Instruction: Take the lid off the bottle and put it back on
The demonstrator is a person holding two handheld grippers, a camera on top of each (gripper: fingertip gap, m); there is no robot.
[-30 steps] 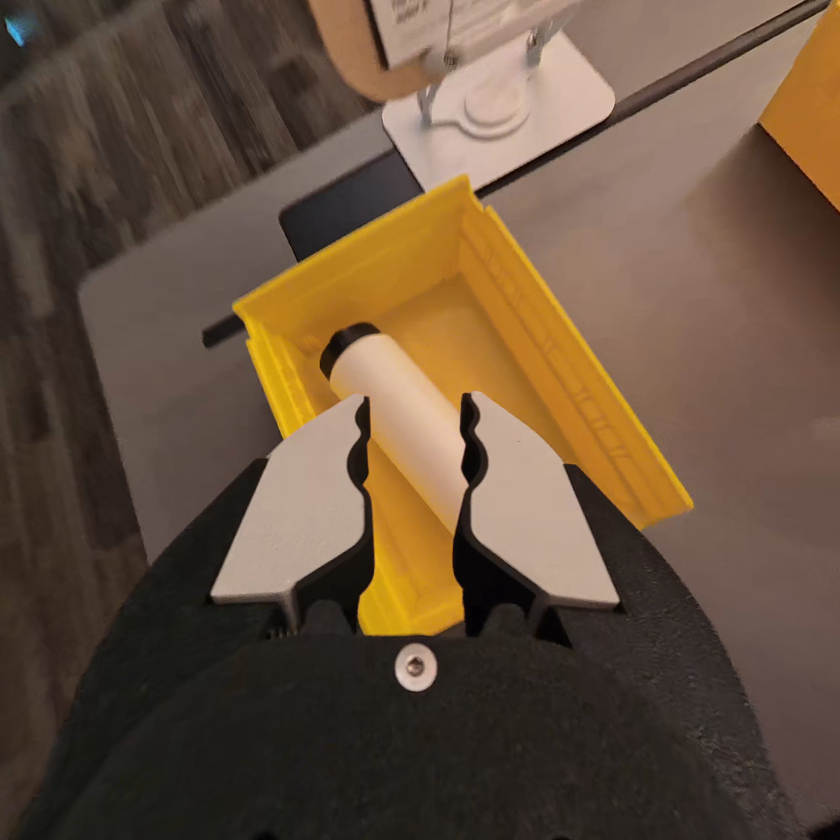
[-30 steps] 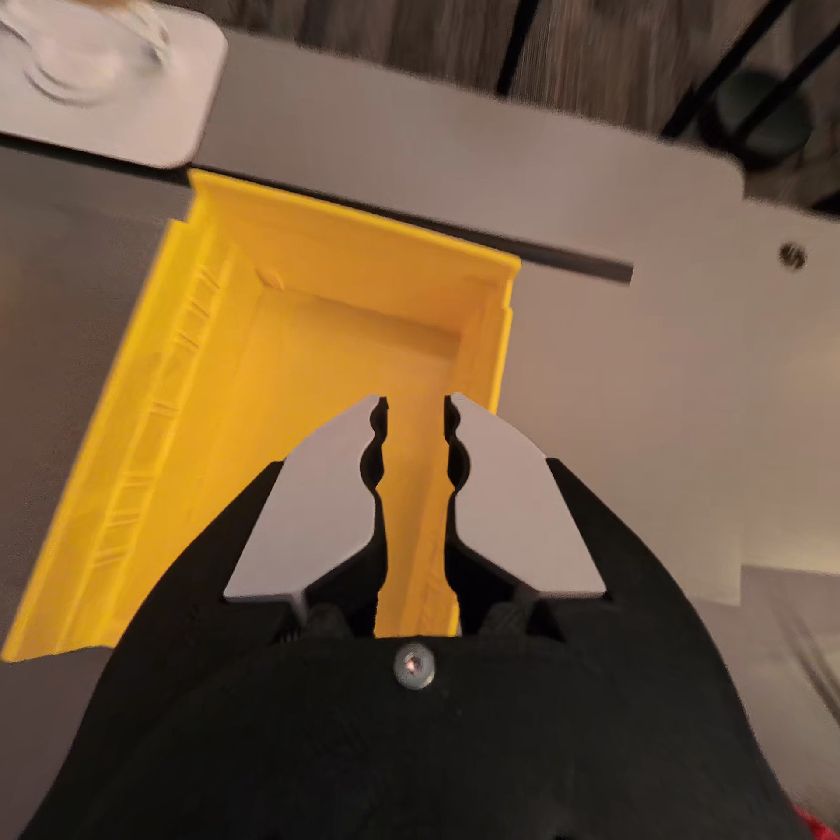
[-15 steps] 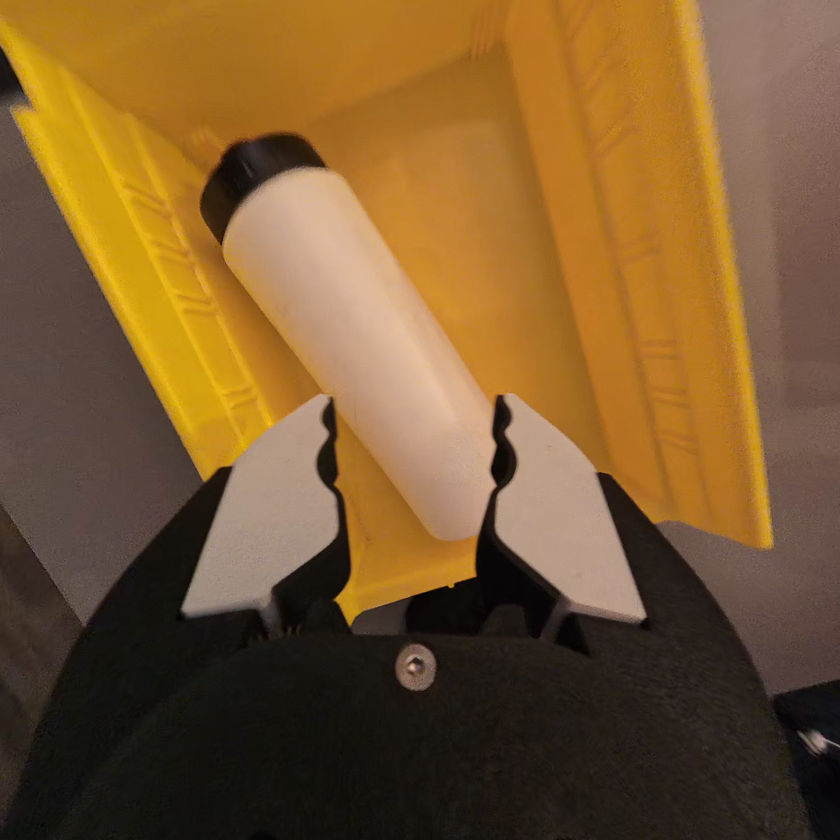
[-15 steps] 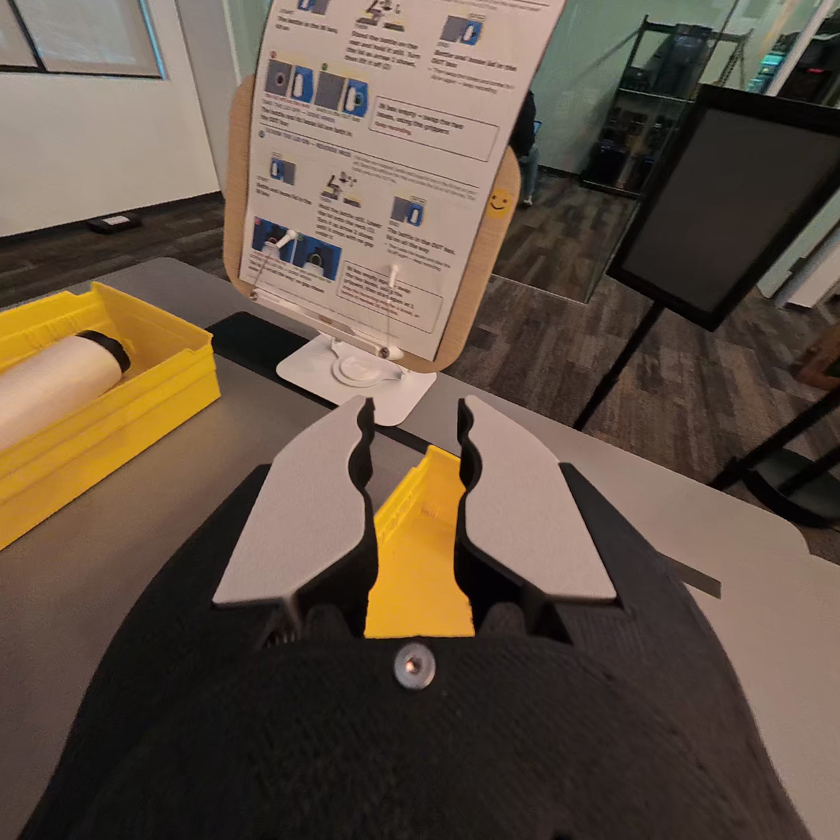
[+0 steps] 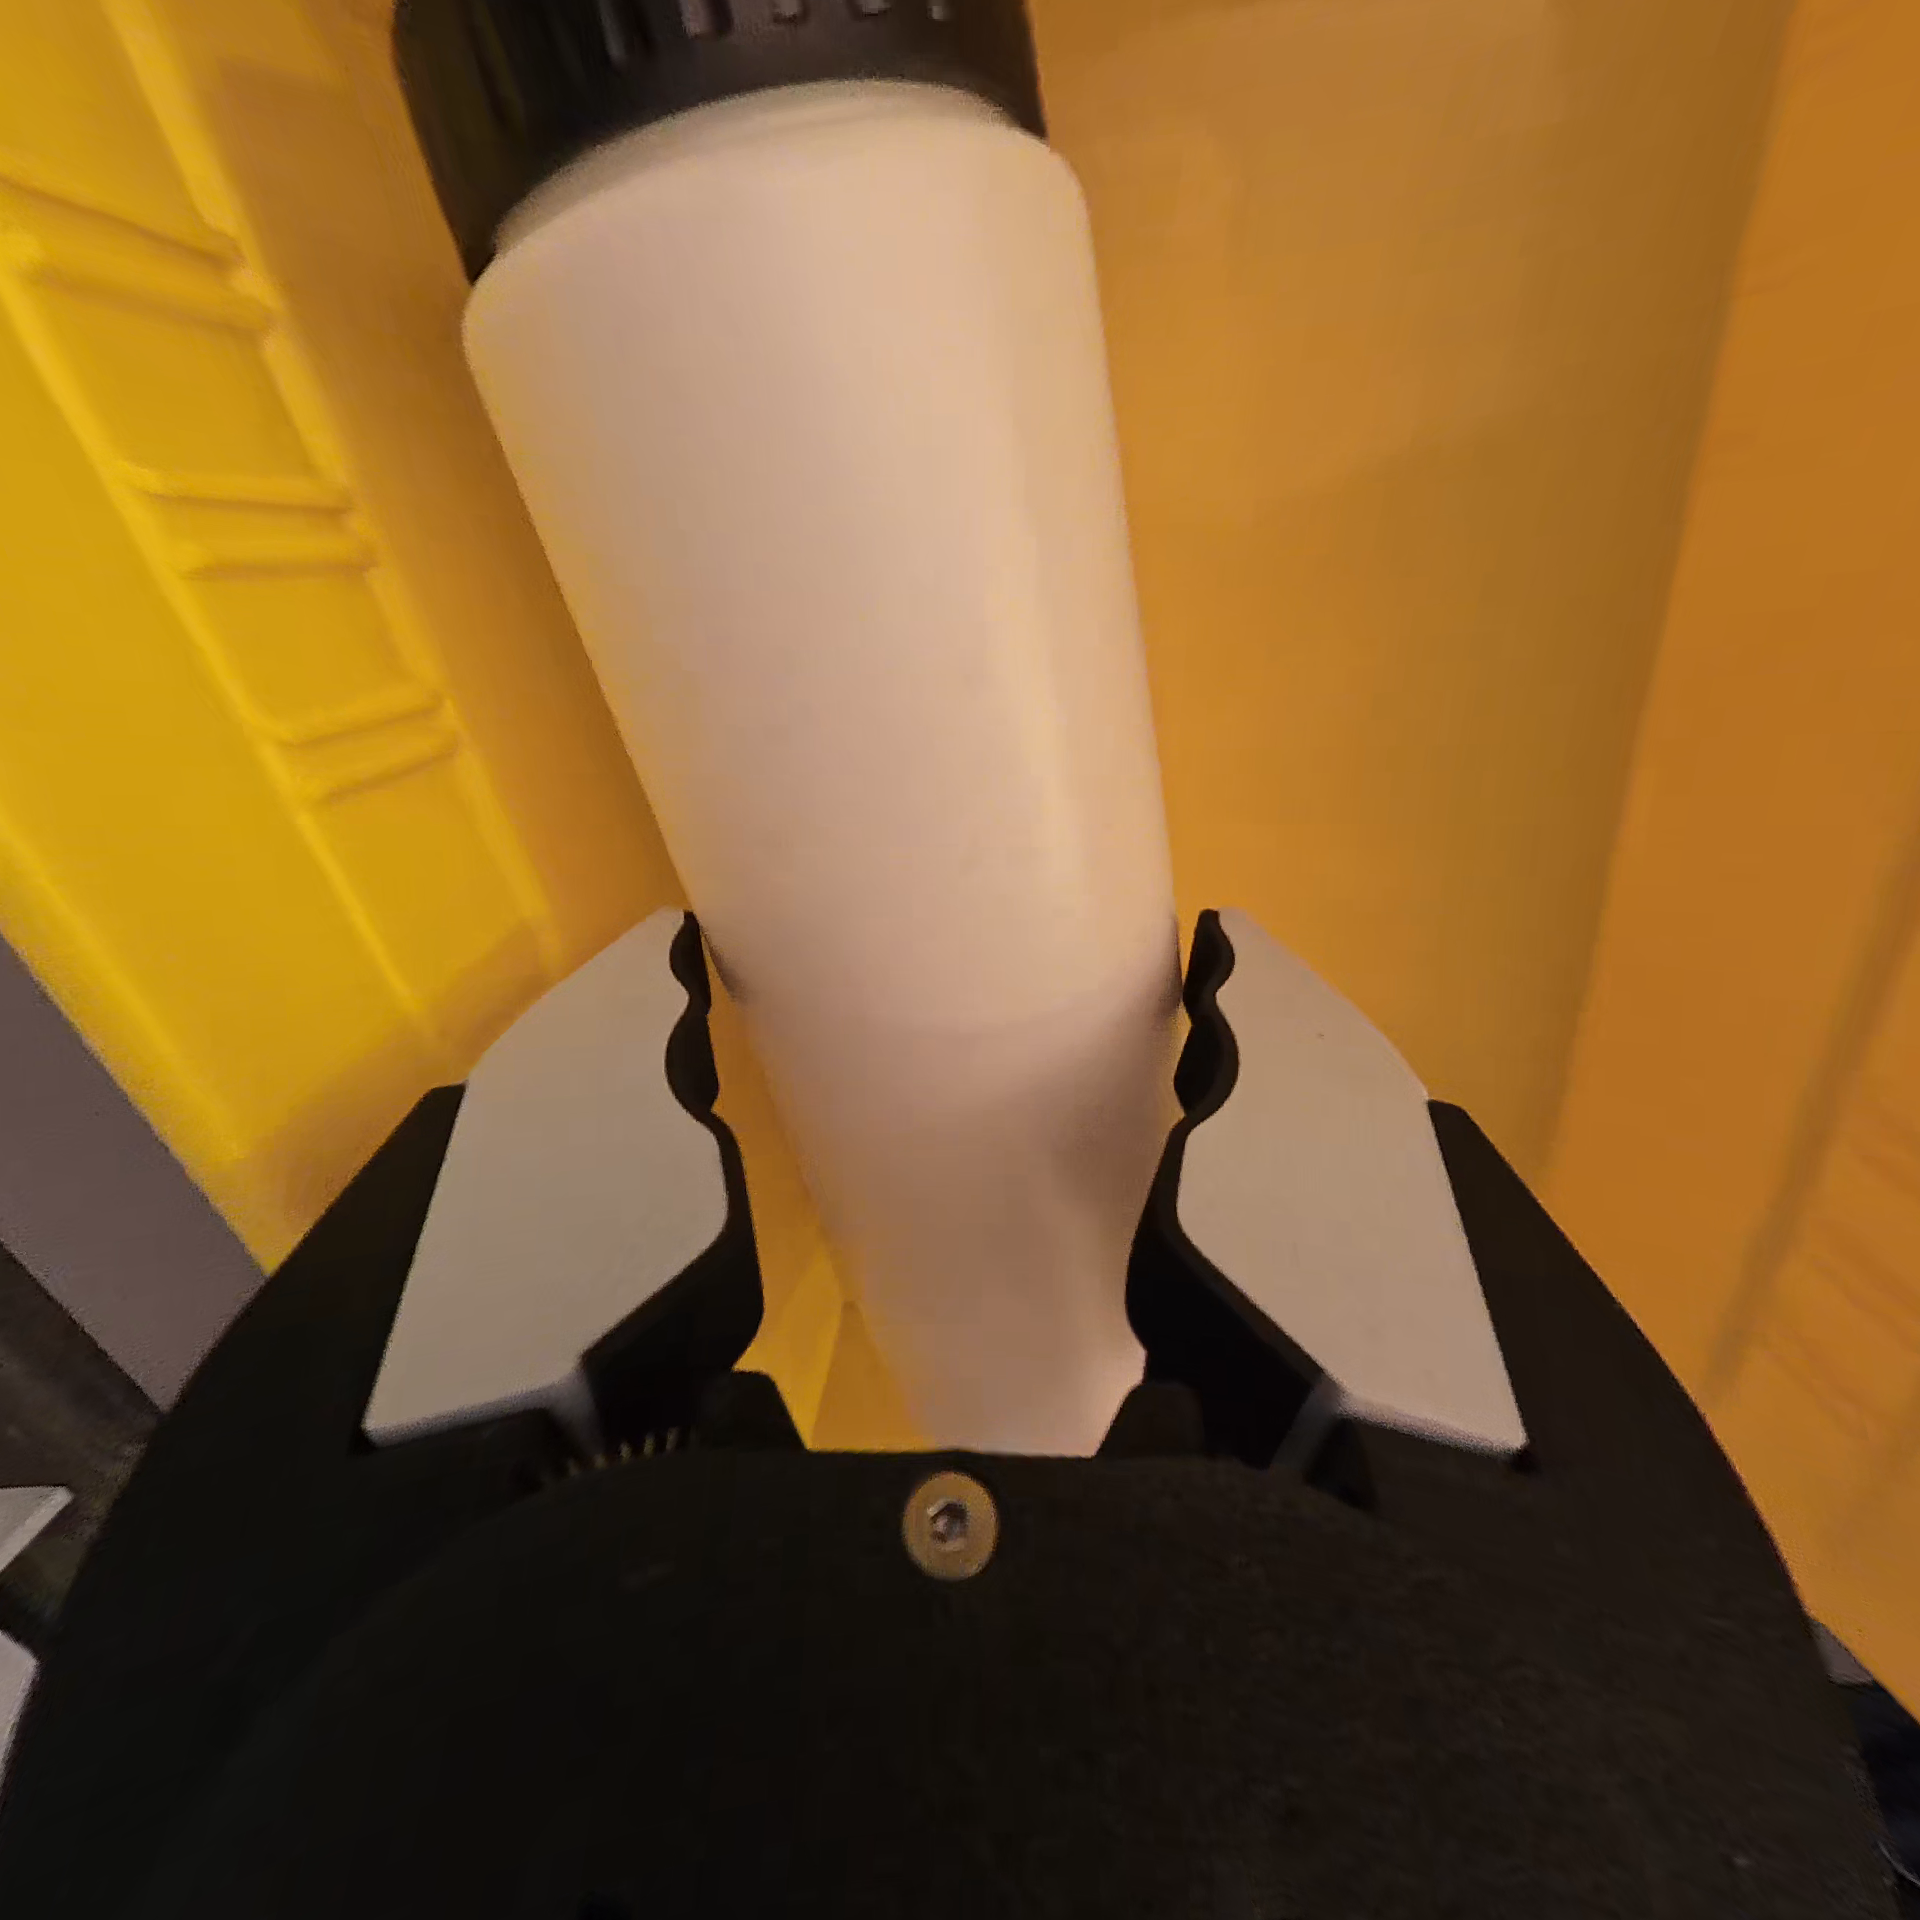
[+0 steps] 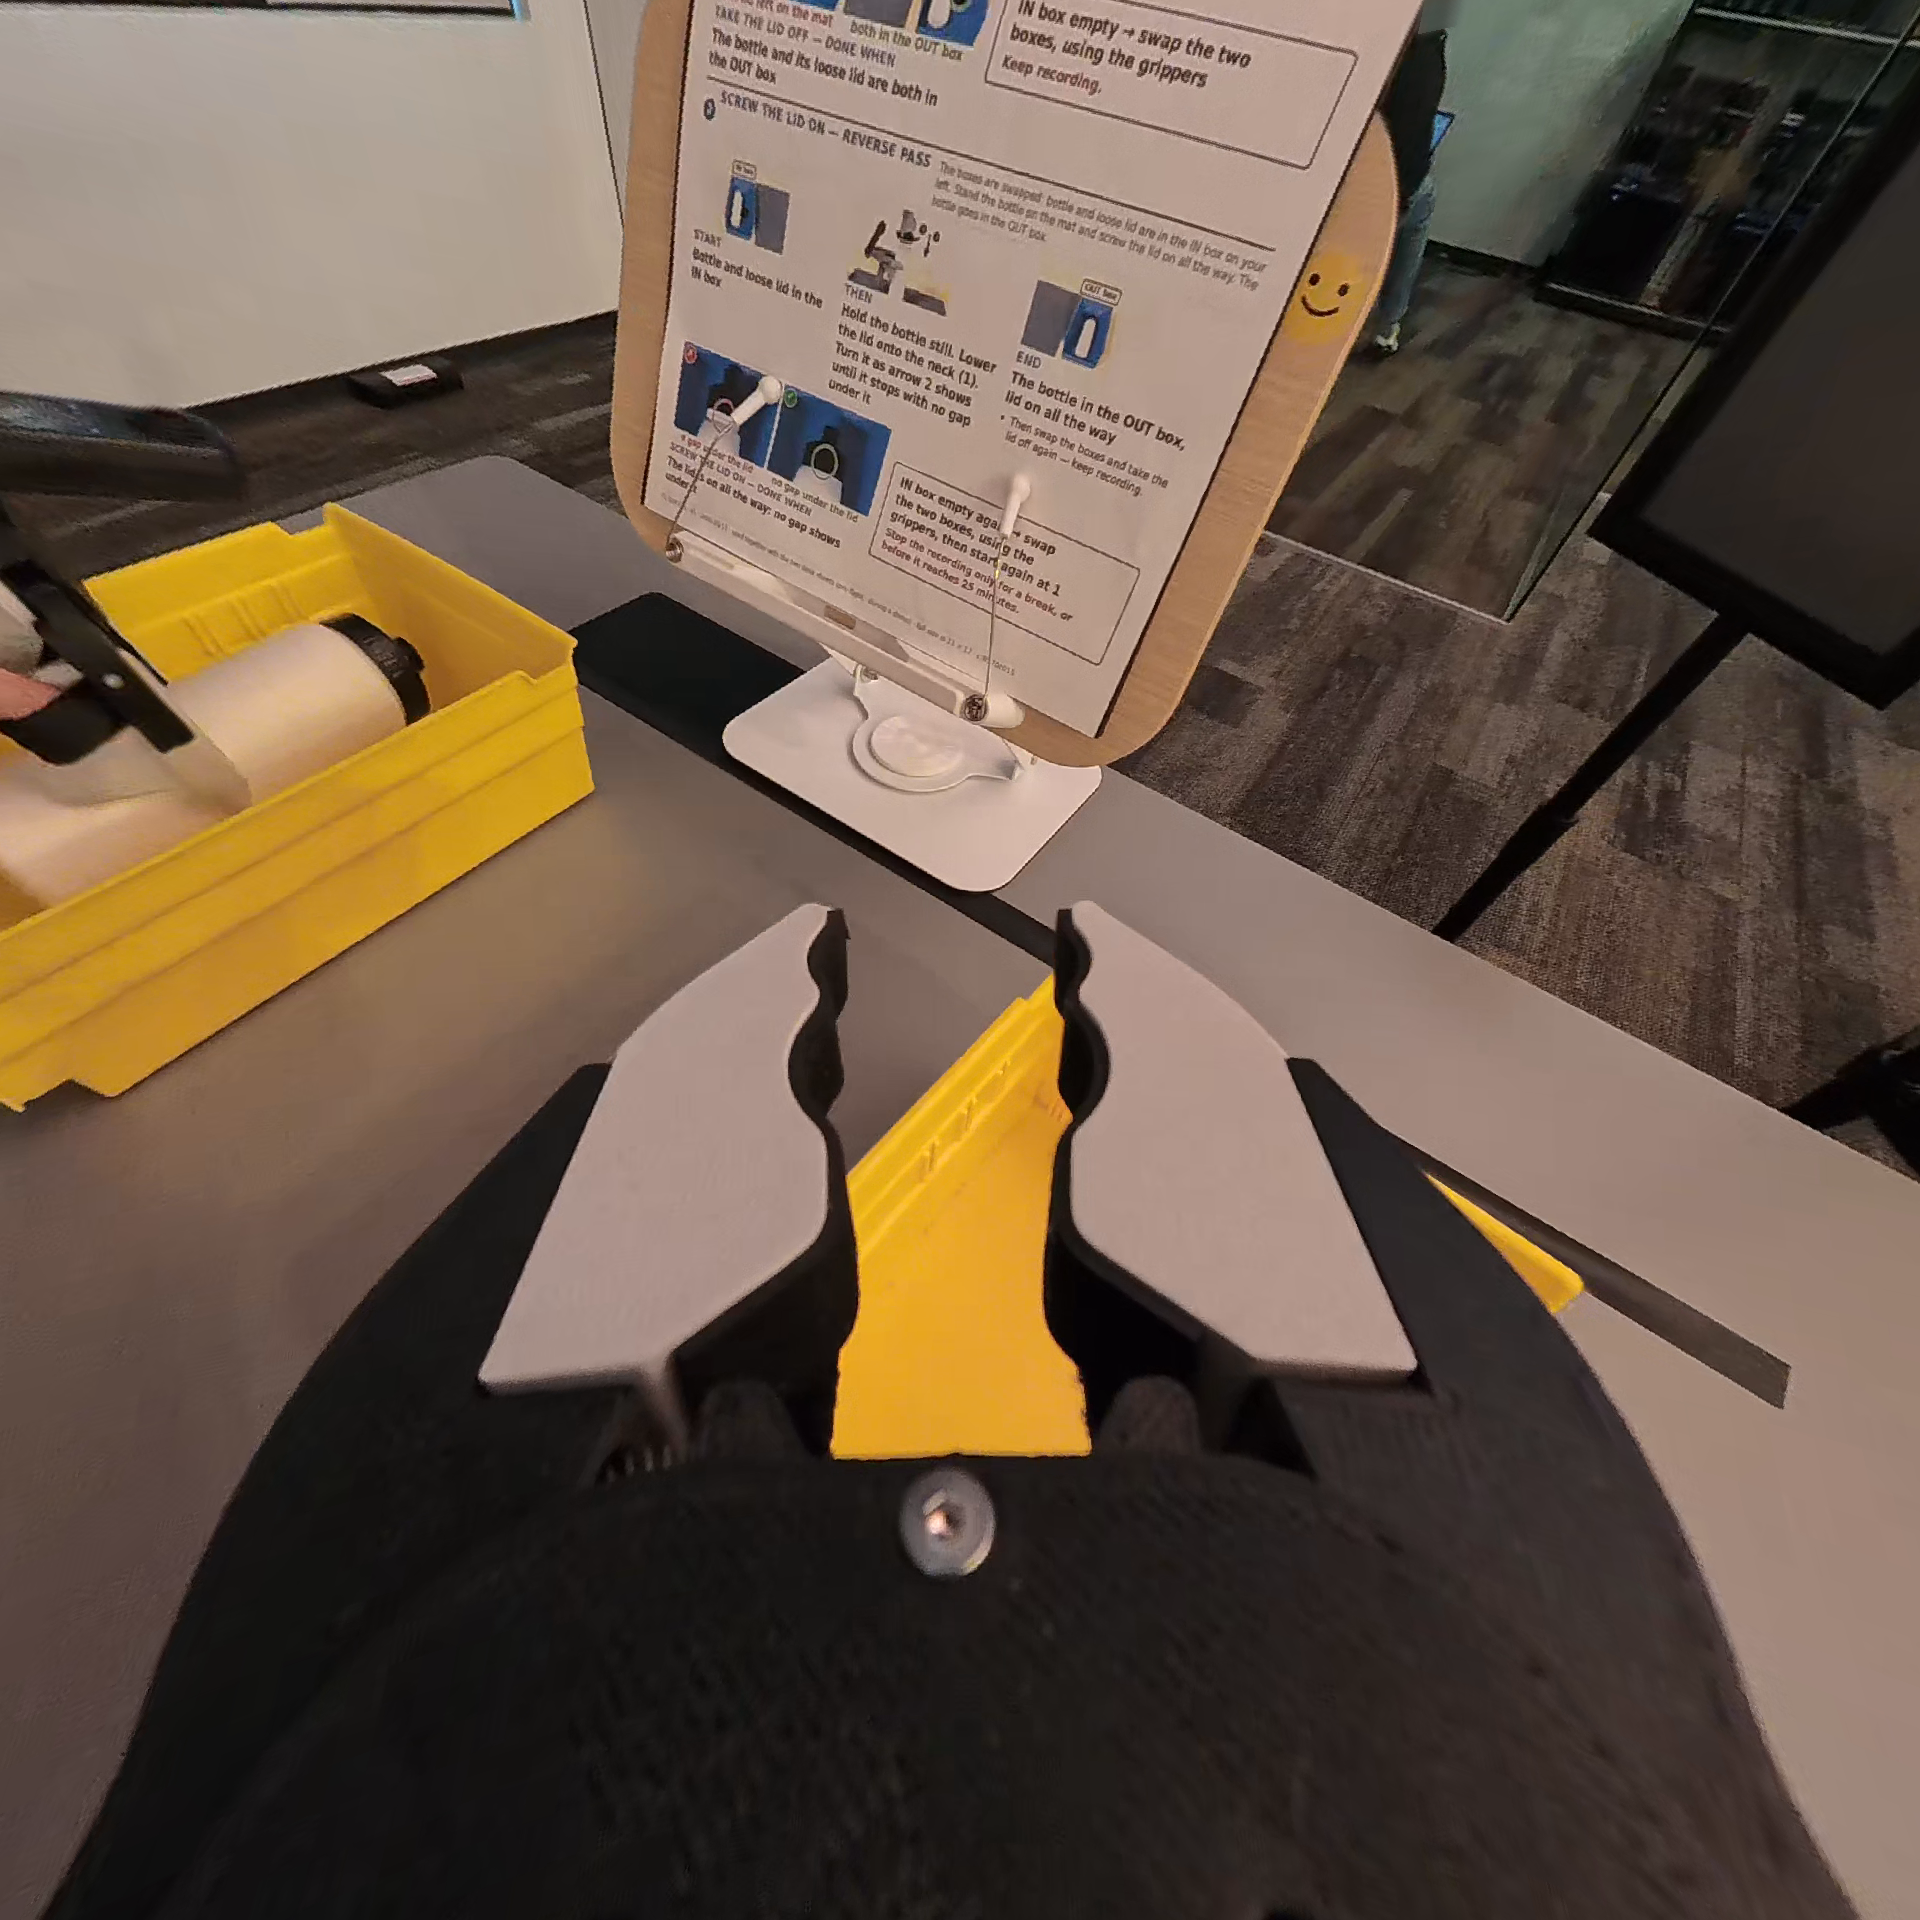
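Left wrist view puts us right down inside the yellow bin [image 5: 260,644], and there is the white bottle [image 5: 831,623] lying on its side, black lid [image 5: 717,94] on and pointing away from the camera. Its long axis runs nearly straight along the fingers, base end toward the palm. The left gripper [image 5: 940,961] is spread wide, one finger each side of the lower body, tips at or very close to the bottle's flanks; I can't tell whether they press yet, so nothing is firmly held.

From the right wrist view, the same bottle [image 6: 281,707] lies in the far bin [image 6: 312,862] on the grey table [image 6: 468,1039], well away from the right gripper [image 6: 951,925], which hangs part-open and empty over a second yellow bin [image 6: 966,1226], facing the instruction board [image 6: 987,343].

So the left gripper is plainly nearer. My read: close along the body, then lift it out lid-end forward.
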